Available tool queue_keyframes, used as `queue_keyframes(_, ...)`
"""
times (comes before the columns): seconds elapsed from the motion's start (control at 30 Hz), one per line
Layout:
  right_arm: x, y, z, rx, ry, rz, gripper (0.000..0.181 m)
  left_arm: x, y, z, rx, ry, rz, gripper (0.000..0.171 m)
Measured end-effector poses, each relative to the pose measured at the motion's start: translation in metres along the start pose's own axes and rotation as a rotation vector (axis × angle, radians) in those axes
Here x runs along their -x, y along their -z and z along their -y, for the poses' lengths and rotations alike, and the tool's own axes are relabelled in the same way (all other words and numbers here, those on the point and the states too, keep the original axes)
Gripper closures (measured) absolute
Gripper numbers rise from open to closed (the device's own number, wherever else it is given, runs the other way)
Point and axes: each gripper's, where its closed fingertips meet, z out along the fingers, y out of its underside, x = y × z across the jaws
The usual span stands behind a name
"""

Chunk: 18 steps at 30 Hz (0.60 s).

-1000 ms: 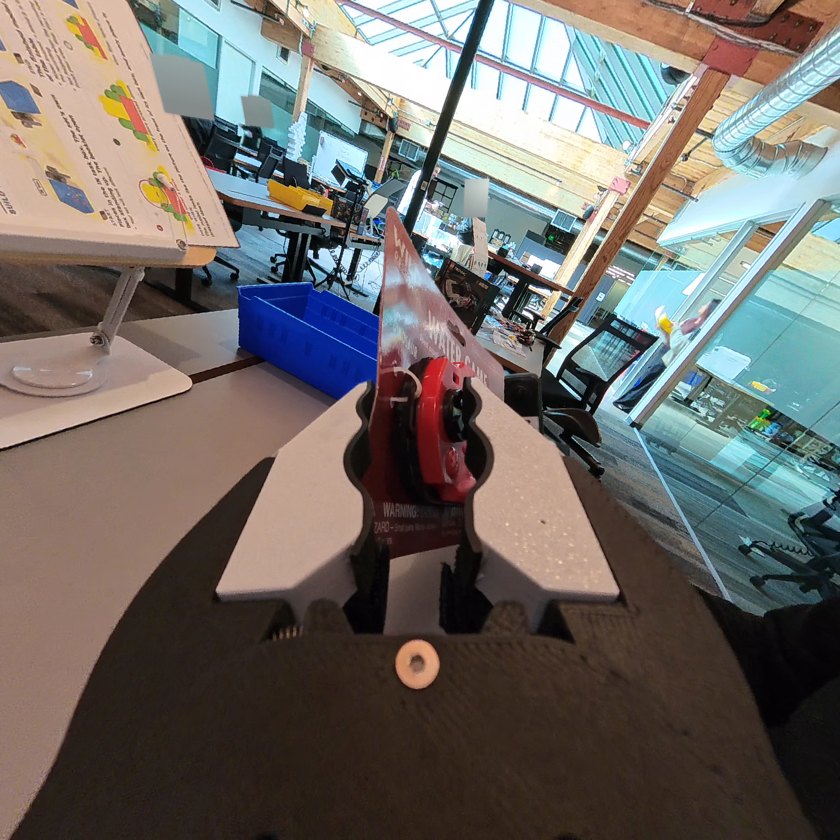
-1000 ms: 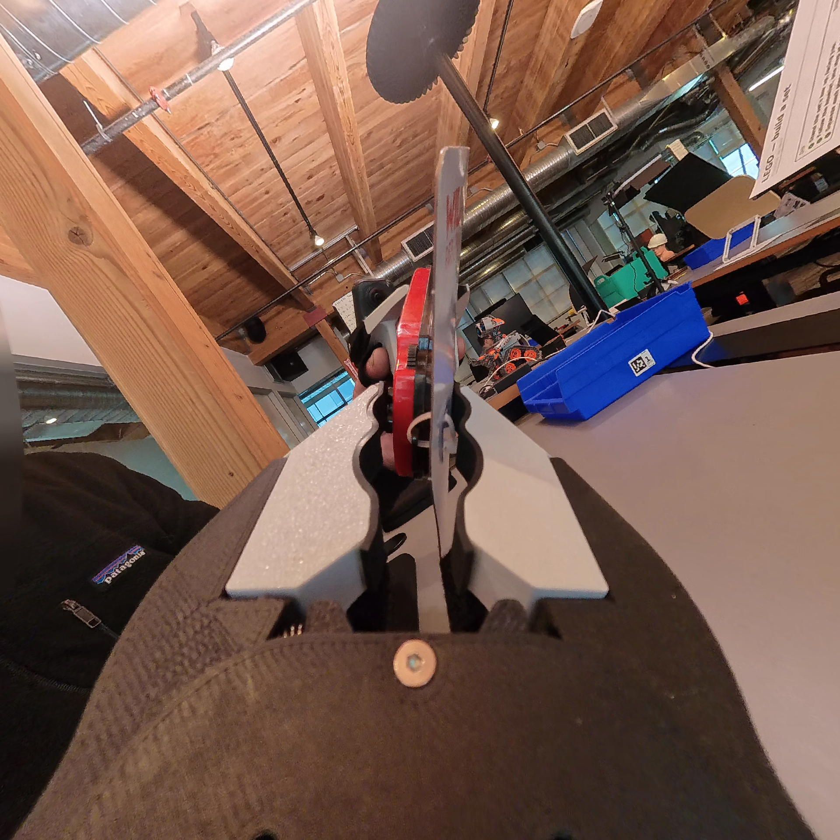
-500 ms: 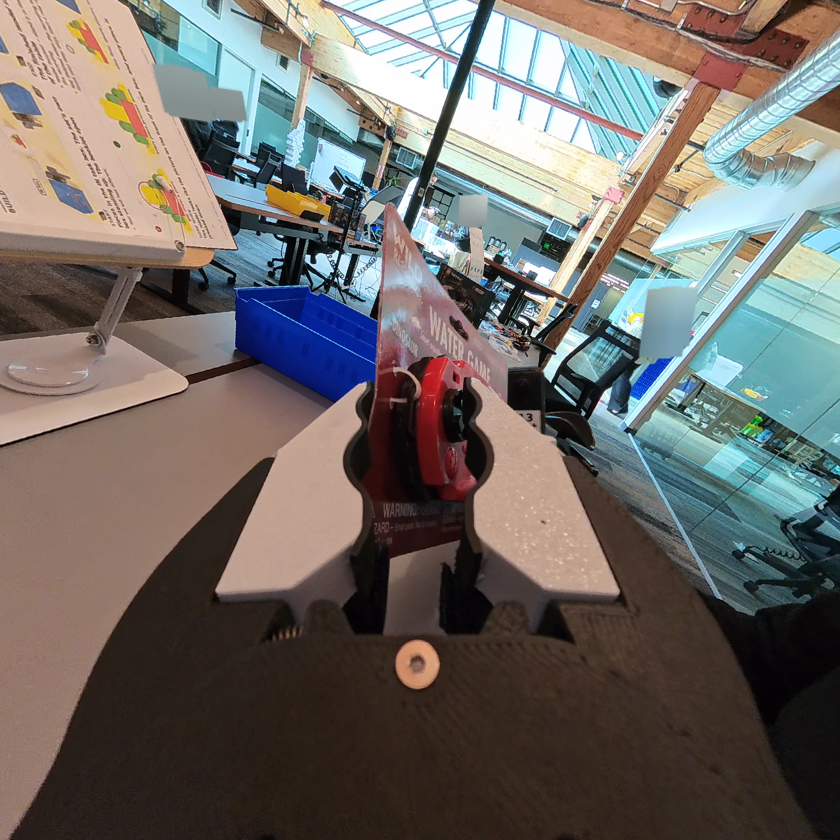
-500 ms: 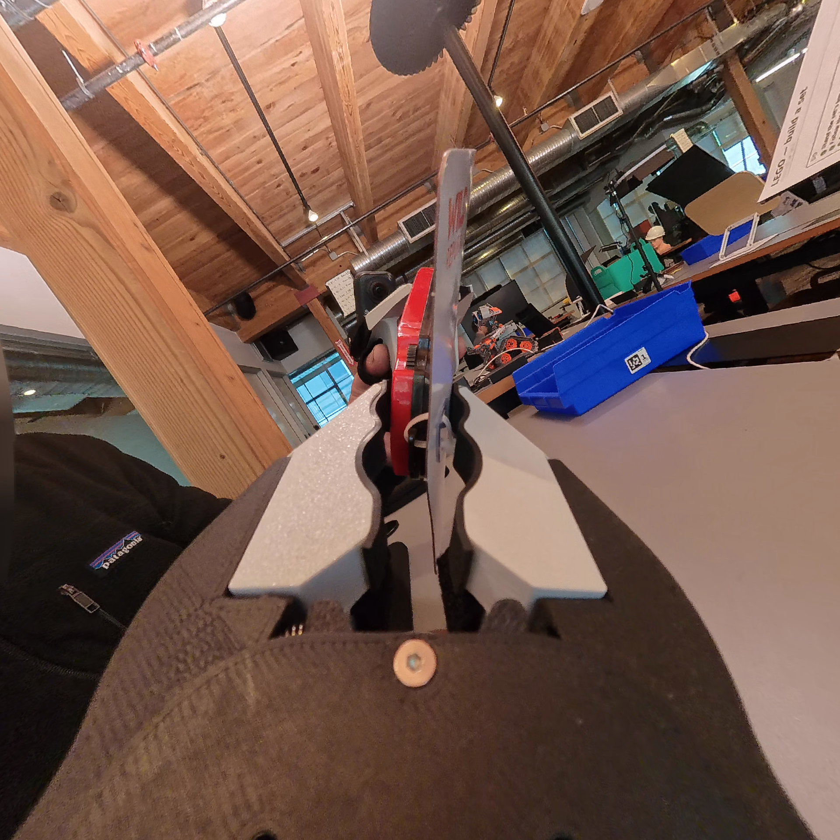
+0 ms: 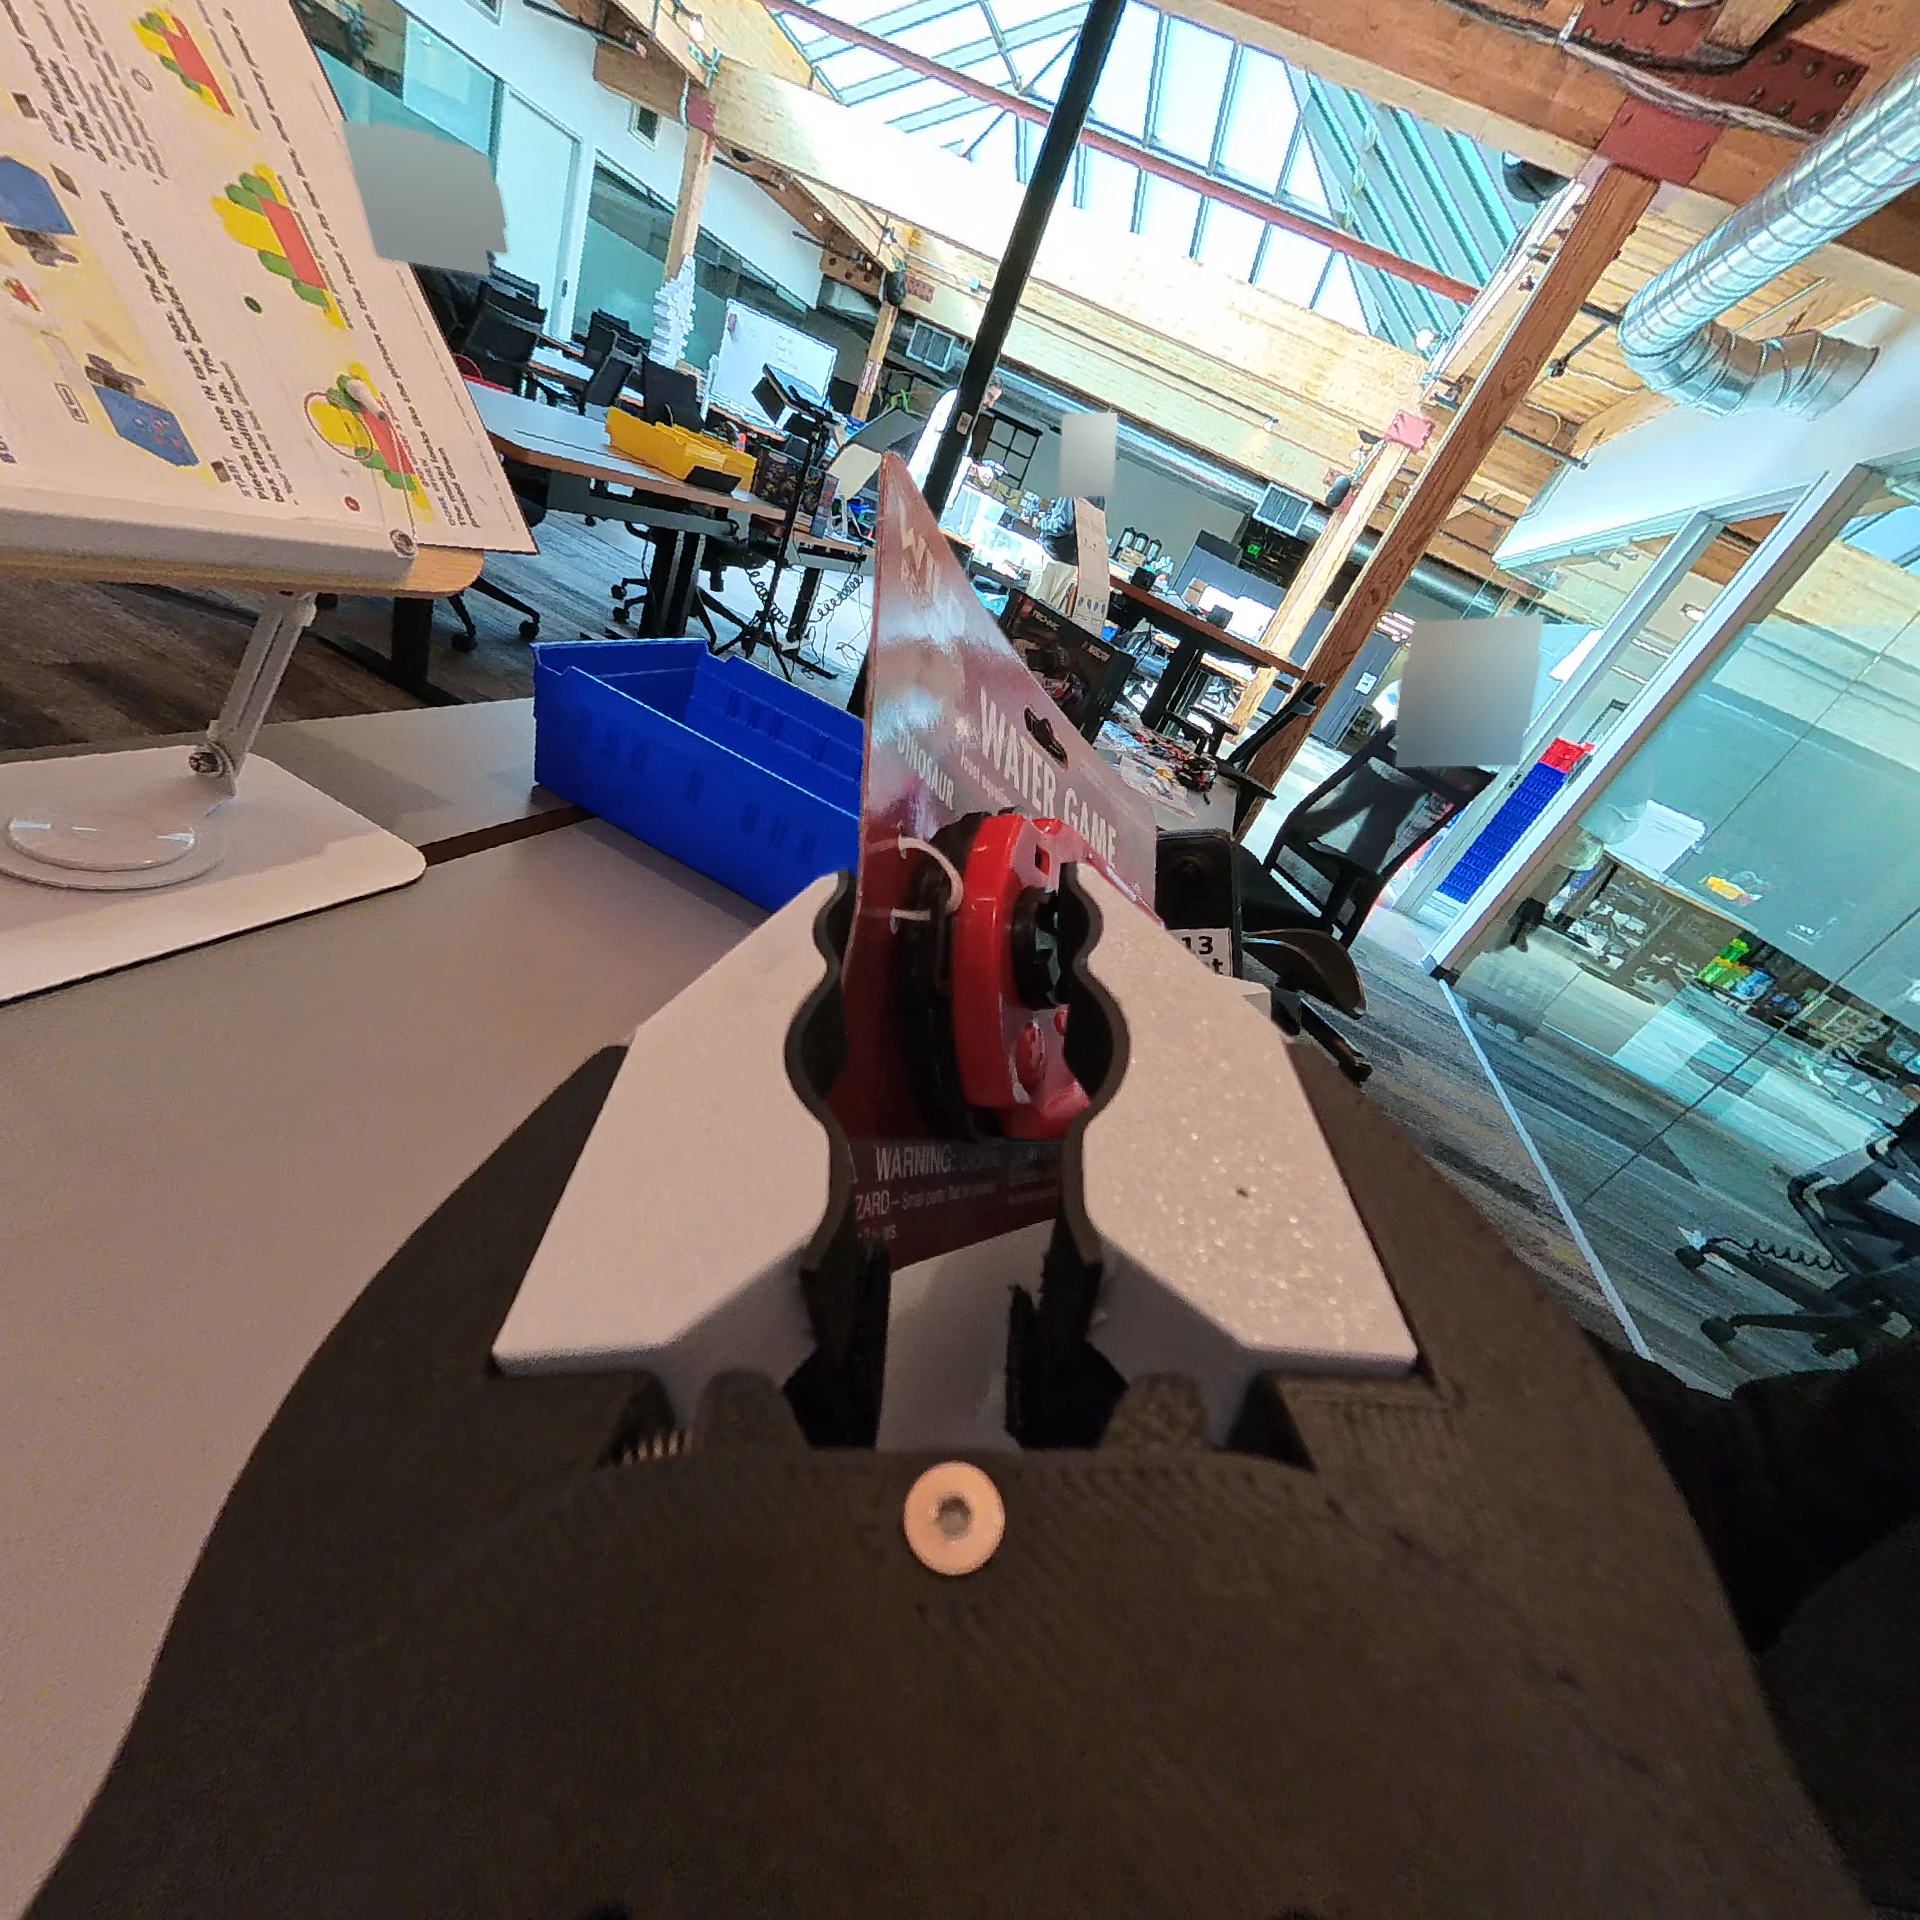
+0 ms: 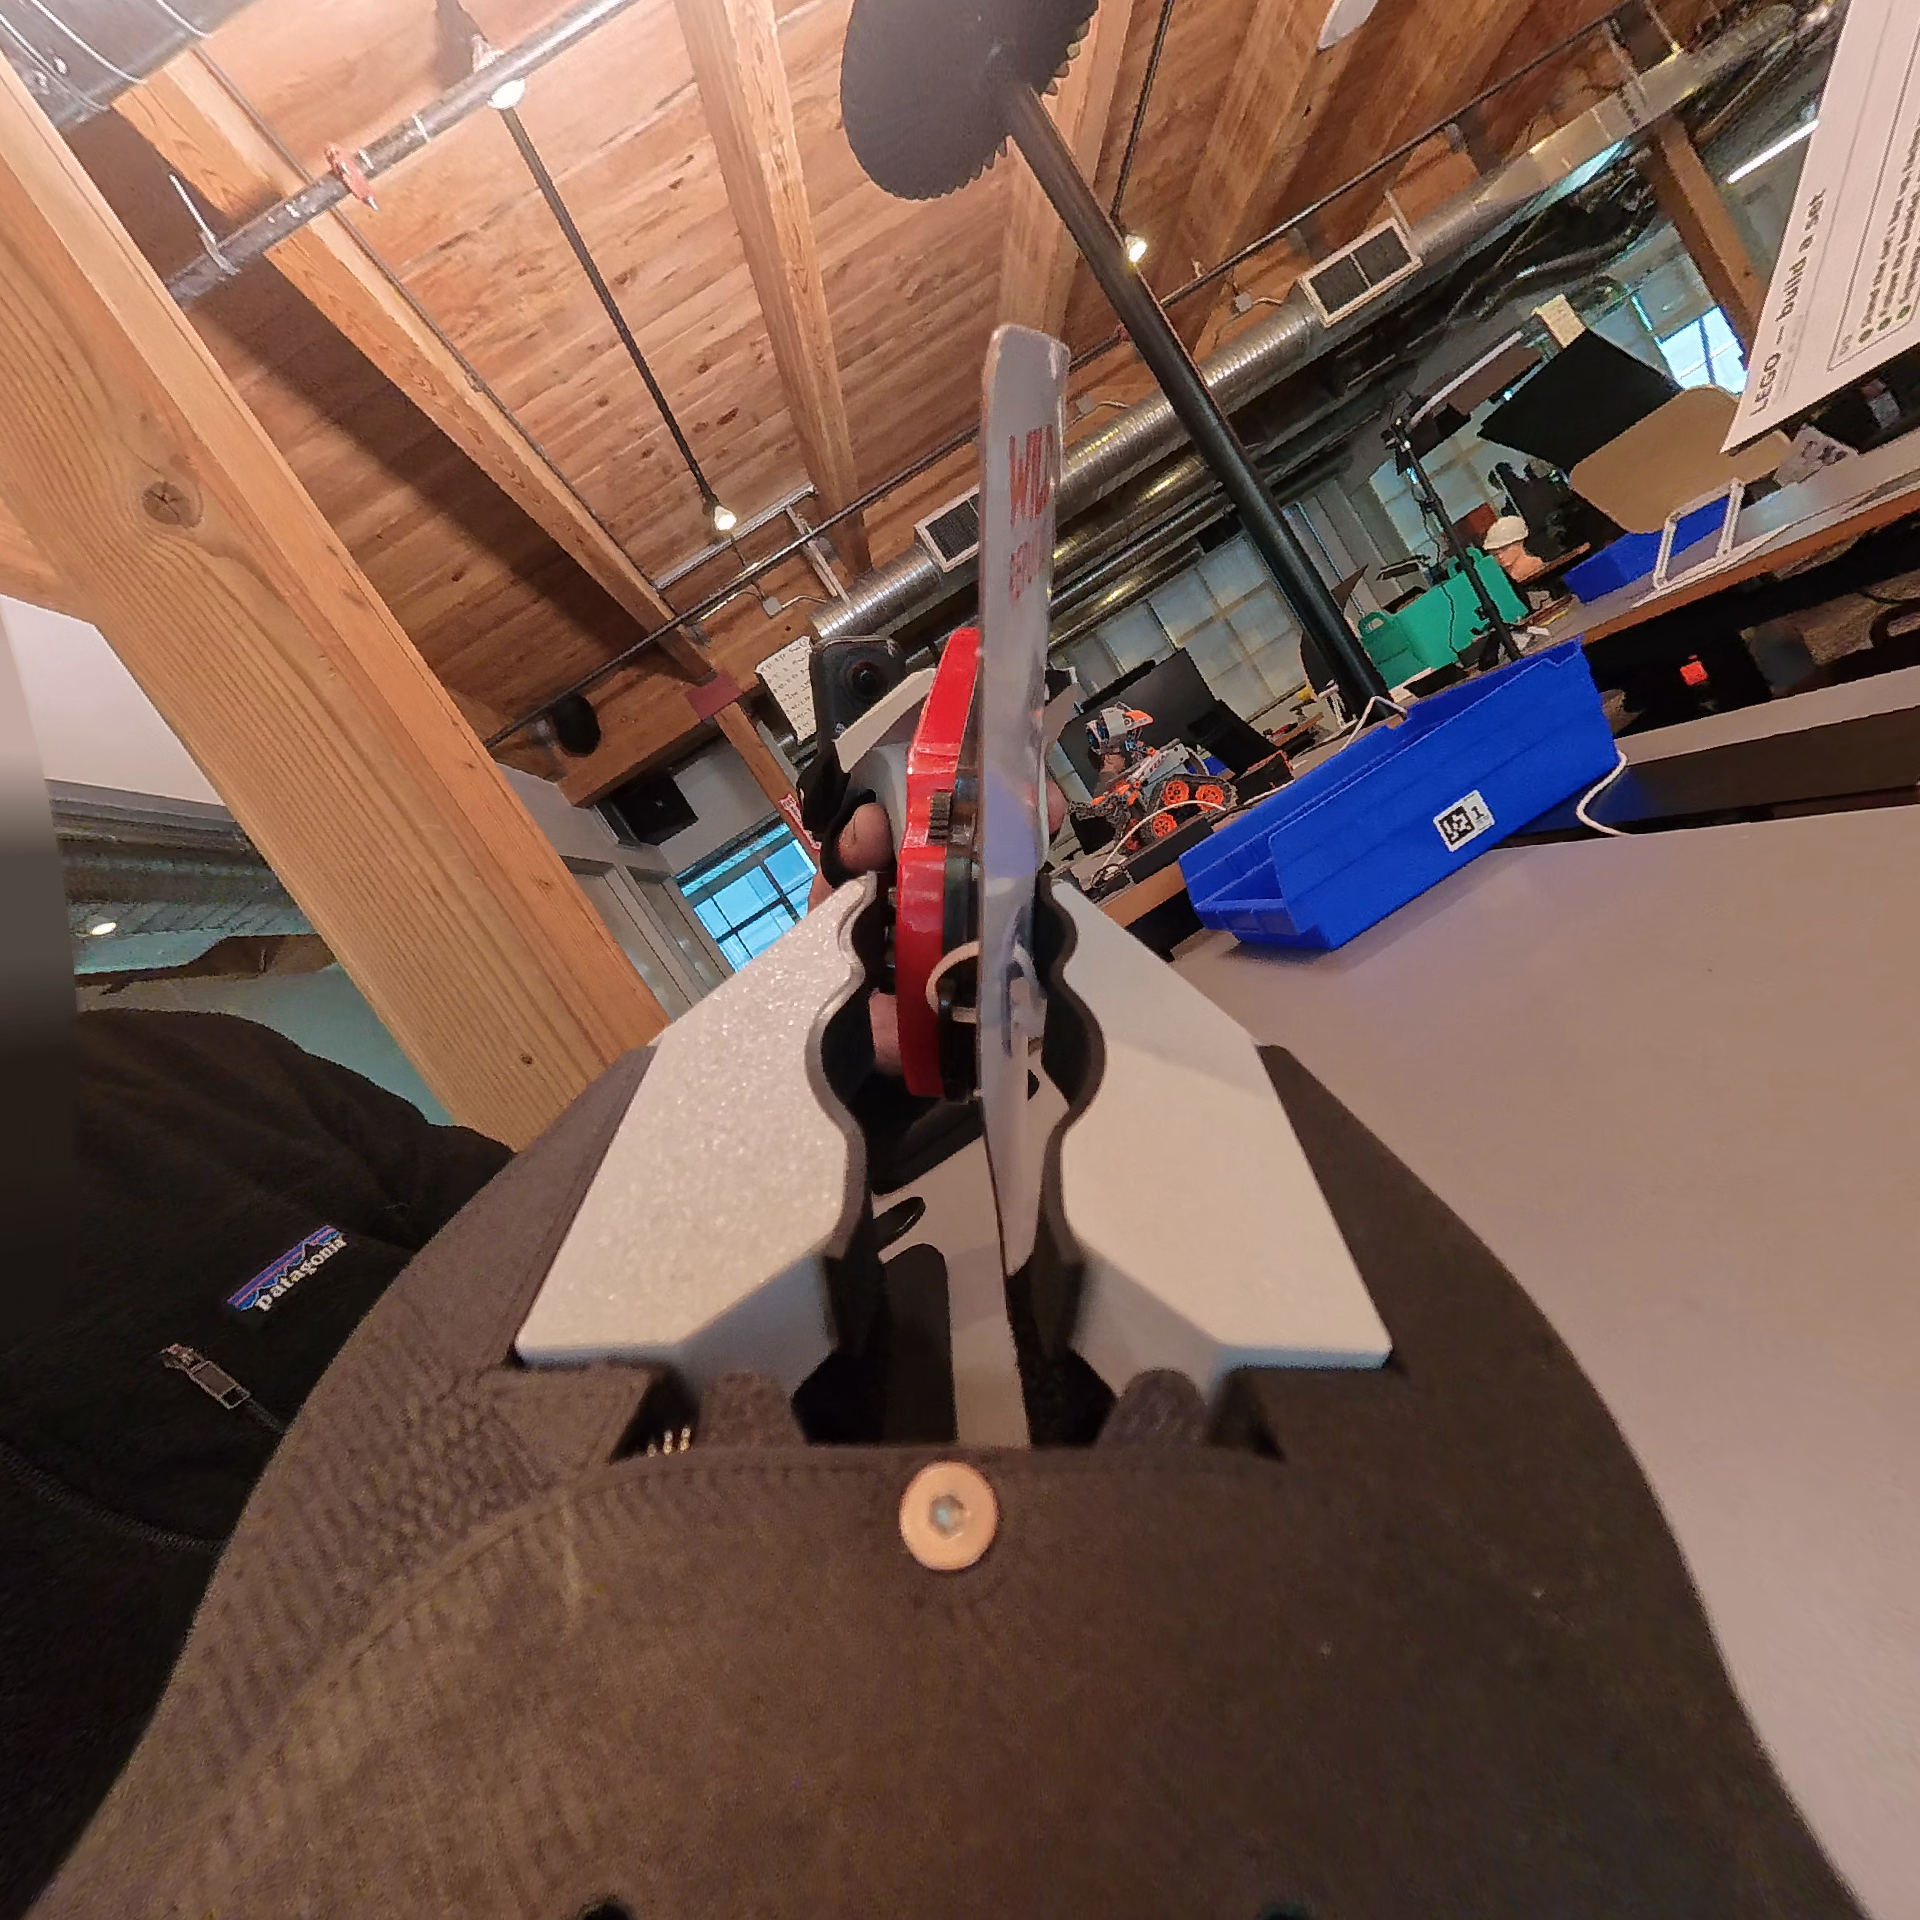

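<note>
A carded toy is held above the grey table (image 5: 260, 1091) by both grippers. In the left wrist view I see its red printed card (image 5: 914, 707), with a red and black plastic toy (image 5: 1003, 997) tied on by a white zip tie. My left gripper (image 5: 956, 987) is shut on the card and toy. In the right wrist view the card's pale back (image 6: 1023, 582) stands edge-on, with the red toy (image 6: 935, 831) on its left. My right gripper (image 6: 956, 997) is shut on the same pack. The left gripper (image 6: 868, 727), with a hand on it, shows just behind the pack.
A blue plastic bin (image 5: 686, 748) sits at the table's far edge and also shows in the right wrist view (image 6: 1403, 821). A white stand (image 5: 208, 862) carries an illustrated instruction sheet (image 5: 187, 312) at the left. A person's dark jacket (image 6: 208, 1247) is close on the right gripper's left.
Both grippers keep their hold on the carded toy. The pack and grippers have shifted slightly, so the background drifts a little; the card shows slightly more of its printed face.
</note>
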Motion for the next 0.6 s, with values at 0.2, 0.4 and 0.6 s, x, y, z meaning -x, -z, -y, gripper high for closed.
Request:
queue_keyframes(0.2,0.0,0.002,-0.002,0.012,0.013,0.002,0.155,-0.003,-0.002,-0.005,0.008,-0.008,-0.013,0.135)
queue_keyframes(0.4,0.002,0.002,-0.002,0.044,0.056,-0.001,0.156,-0.004,0.0,-0.007,-0.01,-0.029,-0.027,0.135)
queue_keyframes(0.6,-0.007,0.003,-0.002,0.222,0.142,-0.047,0.157,0.007,0.01,-0.038,0.008,-0.049,-0.034,0.132)
